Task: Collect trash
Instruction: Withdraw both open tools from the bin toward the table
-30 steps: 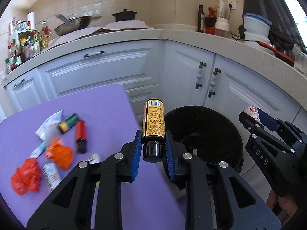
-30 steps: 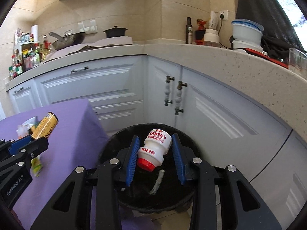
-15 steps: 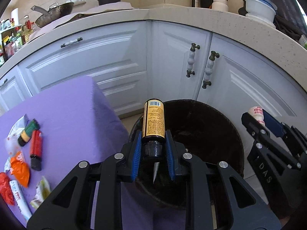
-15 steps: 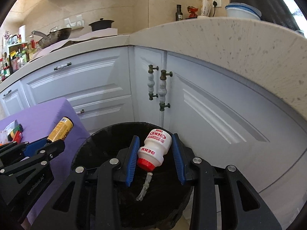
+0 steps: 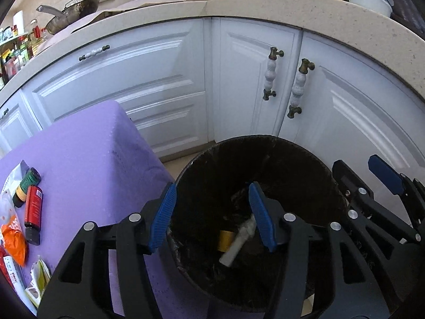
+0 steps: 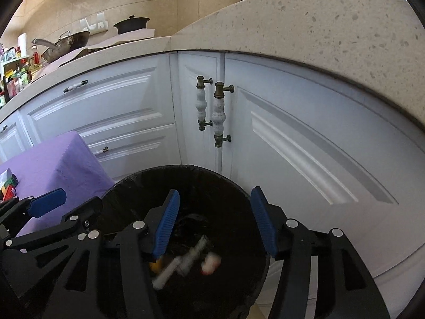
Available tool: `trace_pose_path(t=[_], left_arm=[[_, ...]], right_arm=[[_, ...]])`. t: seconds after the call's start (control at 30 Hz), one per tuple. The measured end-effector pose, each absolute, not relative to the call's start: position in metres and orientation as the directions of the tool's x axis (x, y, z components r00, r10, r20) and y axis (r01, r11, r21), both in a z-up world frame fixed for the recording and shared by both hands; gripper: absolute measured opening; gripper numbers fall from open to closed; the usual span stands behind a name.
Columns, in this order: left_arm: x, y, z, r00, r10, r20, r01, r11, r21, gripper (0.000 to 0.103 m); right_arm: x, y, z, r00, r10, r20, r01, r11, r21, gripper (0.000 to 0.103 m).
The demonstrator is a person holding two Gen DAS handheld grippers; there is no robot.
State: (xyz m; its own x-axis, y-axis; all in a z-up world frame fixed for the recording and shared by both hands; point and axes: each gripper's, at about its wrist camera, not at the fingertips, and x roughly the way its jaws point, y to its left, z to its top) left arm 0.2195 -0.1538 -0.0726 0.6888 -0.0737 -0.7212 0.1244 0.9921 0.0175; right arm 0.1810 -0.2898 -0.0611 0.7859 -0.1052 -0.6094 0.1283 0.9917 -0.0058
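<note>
Both grippers hung over the black bin (image 5: 265,159). The left gripper (image 5: 212,215) and the right gripper (image 6: 215,223) had their fingers apart and opening, with nothing between them. Down inside the bin lay a yellow bottle (image 5: 225,239), a pale tube (image 5: 236,244) and what looked like a blurred white bottle (image 6: 211,263). Left of the bin, the purple bench (image 5: 87,159) carried a red tube (image 5: 33,212) and orange wrappers (image 5: 14,236).
</note>
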Motion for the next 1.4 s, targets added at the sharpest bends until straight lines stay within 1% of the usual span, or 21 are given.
trace_pose_path(t=[0.07,0.63,0.7,0.77,0.8,1.0,1.1,1.4], left_arm=[[0.219,-0.153,-0.071,0.69,-0.077,-0.72,0.124,0.992,0.012,0.061],[0.197,-0.147,-0.039,0.747,-0.08,-0.66,0.132,0.991,0.029,0.062],[0.192,-0.145,-0.033,0.756,-0.081,-0.65,0.131,0.991,0.029,0.063],[0.188,-0.141,-0.028,0.761,-0.085,-0.643,0.13,0.991,0.023,0.068],[0.185,-0.138,-0.026,0.764,-0.087,-0.639,0.128,0.992,0.018,0.068],[0.166,-0.114,-0.015,0.774,-0.069,-0.629,0.105,0.994,0.019,0.07],[0.153,-0.092,-0.01,0.778,-0.051,-0.626,0.078,0.997,0.016,0.074],[0.107,-0.012,-0.004,0.774,0.063,-0.63,-0.059,0.998,0.028,0.076]], right_arm=[[0.179,-0.291,-0.06,0.788,-0.112,-0.605,0.135,0.991,-0.007,0.056],[0.163,-0.288,-0.043,0.806,-0.133,-0.577,0.157,0.988,-0.007,0.056],[0.161,-0.287,-0.04,0.81,-0.131,-0.572,0.156,0.988,-0.006,0.056],[0.158,-0.284,-0.036,0.814,-0.13,-0.565,0.155,0.988,-0.004,0.058],[0.157,-0.283,-0.035,0.816,-0.129,-0.563,0.154,0.988,-0.004,0.058],[0.149,-0.269,-0.026,0.827,-0.105,-0.552,0.129,0.992,0.004,0.058],[0.144,-0.257,-0.024,0.83,-0.085,-0.551,0.108,0.994,0.009,0.058],[0.127,-0.205,-0.023,0.823,0.034,-0.566,-0.01,0.999,0.045,0.059]])
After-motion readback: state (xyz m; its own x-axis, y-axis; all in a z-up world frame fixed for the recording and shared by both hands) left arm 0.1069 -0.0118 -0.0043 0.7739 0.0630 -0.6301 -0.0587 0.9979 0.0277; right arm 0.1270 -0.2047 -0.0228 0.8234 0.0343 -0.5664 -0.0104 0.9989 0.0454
